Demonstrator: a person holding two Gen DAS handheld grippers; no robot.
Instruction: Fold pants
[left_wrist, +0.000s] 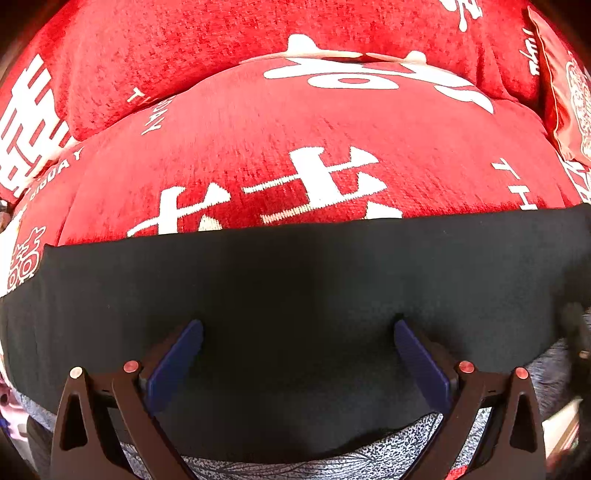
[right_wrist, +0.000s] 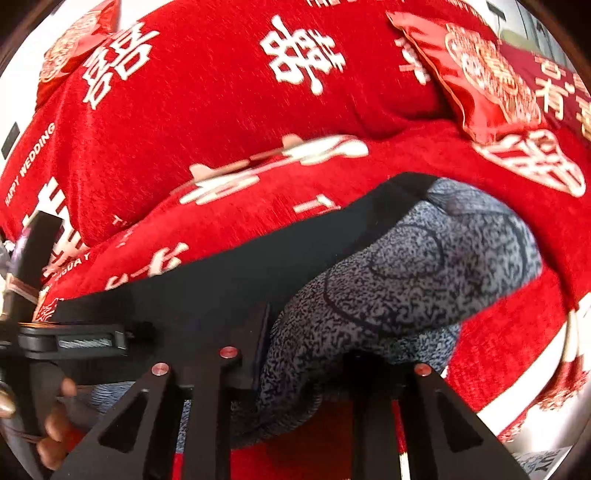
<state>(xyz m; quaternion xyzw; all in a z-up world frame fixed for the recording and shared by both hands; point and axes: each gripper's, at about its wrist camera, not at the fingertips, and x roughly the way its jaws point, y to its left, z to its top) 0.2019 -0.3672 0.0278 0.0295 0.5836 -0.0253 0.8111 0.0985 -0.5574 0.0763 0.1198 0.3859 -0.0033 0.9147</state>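
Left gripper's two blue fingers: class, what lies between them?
In the left wrist view, only the black part of the pants lies between the open left gripper fingers.

A red sofa (left_wrist: 258, 122) with white letters is seen. The pants (left_wrist: 295, 280) are spread along its front edge; a red pillow (right_wrist: 480, 74) is propped at its back.

Draping a sofa seat and backrest: red chenille cover (left_wrist: 332, 122) with white characters; resting at the right, an embroidered red cushion (right_wrist: 480, 81).

Matt speckled cloth pants (right_wrist: 406, 266) lie on nubby red sofa cover (left_wrist: 258, 122)
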